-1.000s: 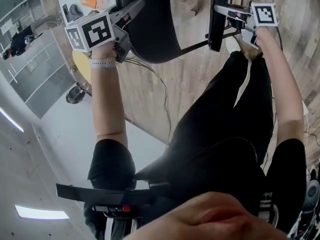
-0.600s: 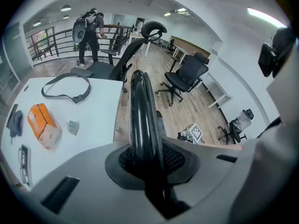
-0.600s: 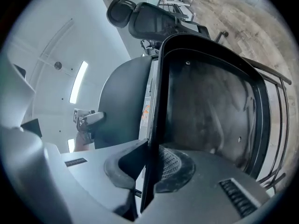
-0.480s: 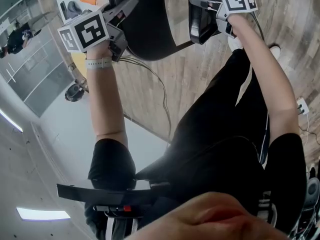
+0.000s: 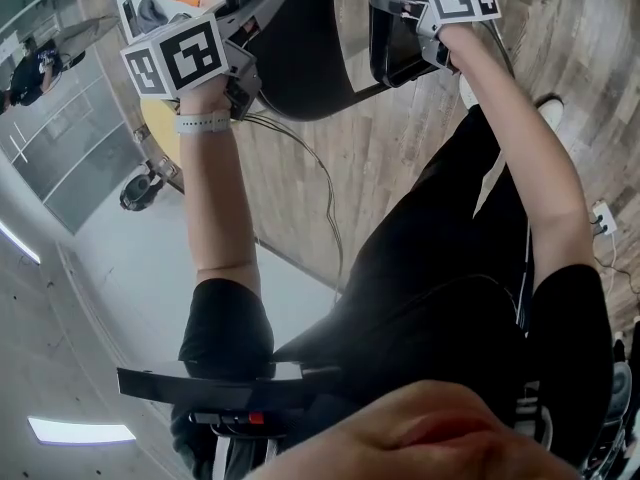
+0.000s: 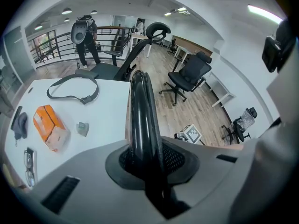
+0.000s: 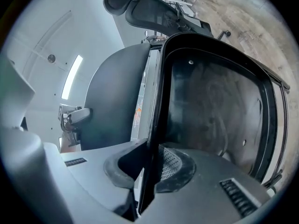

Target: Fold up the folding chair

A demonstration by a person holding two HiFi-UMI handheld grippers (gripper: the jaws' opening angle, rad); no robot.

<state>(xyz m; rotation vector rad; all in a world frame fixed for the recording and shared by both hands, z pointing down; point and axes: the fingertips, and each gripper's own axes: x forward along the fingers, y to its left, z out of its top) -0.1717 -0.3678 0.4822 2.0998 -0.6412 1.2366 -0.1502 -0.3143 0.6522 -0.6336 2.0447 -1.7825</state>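
The folding chair is black. Its rounded backrest (image 5: 295,58) stands at the top of the head view, and its rim (image 6: 141,120) runs up between the jaws in the left gripper view. My left gripper (image 5: 243,26) (image 6: 149,171) is shut on that rim. The seat panel (image 5: 392,28) (image 7: 215,106) is tipped up on edge, close beside the backrest (image 7: 112,97). My right gripper (image 5: 398,10) (image 7: 147,171) is shut on the seat's thin black edge. A thin black bar (image 5: 372,90) links backrest and seat.
A white table (image 6: 93,120) behind the chair holds an orange box (image 6: 49,127), a grey strap (image 6: 72,90) and glasses (image 6: 28,160). Office chairs (image 6: 187,73) and a person (image 6: 84,36) stand farther off on the wood floor (image 5: 400,168). A cable (image 5: 320,183) trails below my left gripper.
My right gripper has carried the seat leftward, so the seat now stands much nearer the backrest. The left gripper has shifted a little while keeping its hold.
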